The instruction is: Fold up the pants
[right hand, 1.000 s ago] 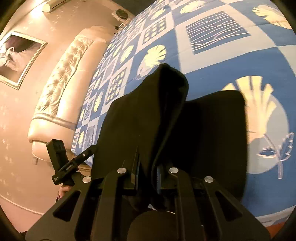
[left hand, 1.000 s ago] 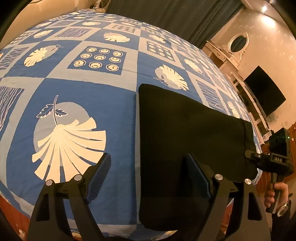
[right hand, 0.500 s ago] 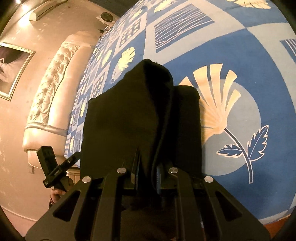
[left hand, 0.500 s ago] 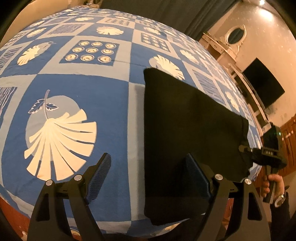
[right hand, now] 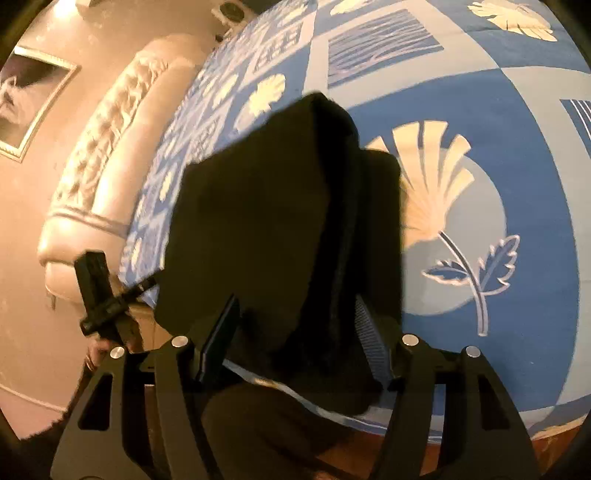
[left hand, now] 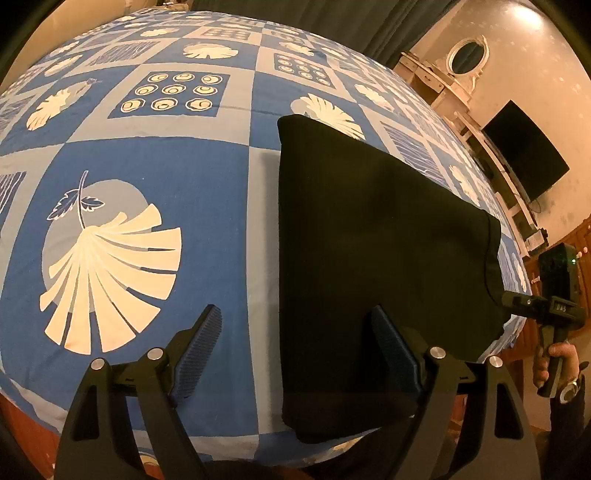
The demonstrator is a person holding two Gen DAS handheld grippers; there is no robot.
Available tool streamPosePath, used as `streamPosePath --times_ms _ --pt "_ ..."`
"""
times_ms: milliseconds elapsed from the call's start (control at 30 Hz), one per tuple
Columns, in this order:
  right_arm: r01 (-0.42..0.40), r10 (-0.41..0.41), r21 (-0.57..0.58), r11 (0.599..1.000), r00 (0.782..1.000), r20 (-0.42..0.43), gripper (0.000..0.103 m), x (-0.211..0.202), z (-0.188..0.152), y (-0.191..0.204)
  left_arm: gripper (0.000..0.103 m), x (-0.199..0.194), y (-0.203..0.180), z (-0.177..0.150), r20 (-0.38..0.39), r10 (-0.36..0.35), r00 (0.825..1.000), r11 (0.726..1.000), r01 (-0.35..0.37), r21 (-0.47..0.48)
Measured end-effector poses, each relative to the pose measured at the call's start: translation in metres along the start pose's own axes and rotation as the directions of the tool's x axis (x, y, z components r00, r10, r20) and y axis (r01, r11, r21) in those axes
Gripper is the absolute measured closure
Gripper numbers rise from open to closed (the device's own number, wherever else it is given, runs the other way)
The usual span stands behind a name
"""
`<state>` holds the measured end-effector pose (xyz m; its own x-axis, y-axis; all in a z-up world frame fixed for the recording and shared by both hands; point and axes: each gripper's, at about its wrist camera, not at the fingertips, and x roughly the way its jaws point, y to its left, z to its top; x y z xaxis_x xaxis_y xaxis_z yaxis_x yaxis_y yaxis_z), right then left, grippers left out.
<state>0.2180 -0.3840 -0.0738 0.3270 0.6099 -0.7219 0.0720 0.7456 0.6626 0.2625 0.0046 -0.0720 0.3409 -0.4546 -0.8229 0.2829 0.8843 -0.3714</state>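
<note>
Pants: black, folded to a flat slab on the near right part of the bed, near edge overhanging the bed's rim. In the right wrist view, a raised fold of the cloth standing up in a ridge between the spread fingers.

Bedspread: blue and pale grey squares, cream shell and leaf motifs; large fan-shaped leaf print near left of the pants.

Left gripper: jaws spread wide, nothing clamped. Left finger over bare bedspread, right finger over the pants' near portion; contact with the cloth not determinable. Seen small at far left in the right wrist view, beside the bed's edge.

Right gripper: jaws just been opening, about half parted. Ridge of black cloth between the fingers, grip released; left pad clear of it, touch at the right pad not determinable. From the left wrist view, at the pants' right corner, handle in a hand.

Surroundings: tufted cream headboard, framed picture, dark wall screen, oval mirror, dark curtain.
</note>
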Motion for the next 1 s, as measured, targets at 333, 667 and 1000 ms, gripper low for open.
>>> streamPosePath --times_ms 333,667,1000 --pt "-0.082 0.063 0.143 0.986 0.989 0.134 0.012 -0.020 0.016 -0.041 0.021 -0.004 0.026 0.030 0.082 -0.103 0.991 0.991 0.109 -0.073" --pt "-0.276 0.256 0.173 0.945 0.958 0.130 0.007 0.035 0.056 -0.053 0.018 0.056 0.052 0.079 0.039 -0.244 0.969 0.953 0.247 -0.173" --pt "-0.309 0.289 0.135 0.941 0.946 0.150 0.003 0.046 0.071 -0.051 0.017 0.081 0.038 0.108 0.077 -0.335 0.939 0.913 0.344 -0.219"
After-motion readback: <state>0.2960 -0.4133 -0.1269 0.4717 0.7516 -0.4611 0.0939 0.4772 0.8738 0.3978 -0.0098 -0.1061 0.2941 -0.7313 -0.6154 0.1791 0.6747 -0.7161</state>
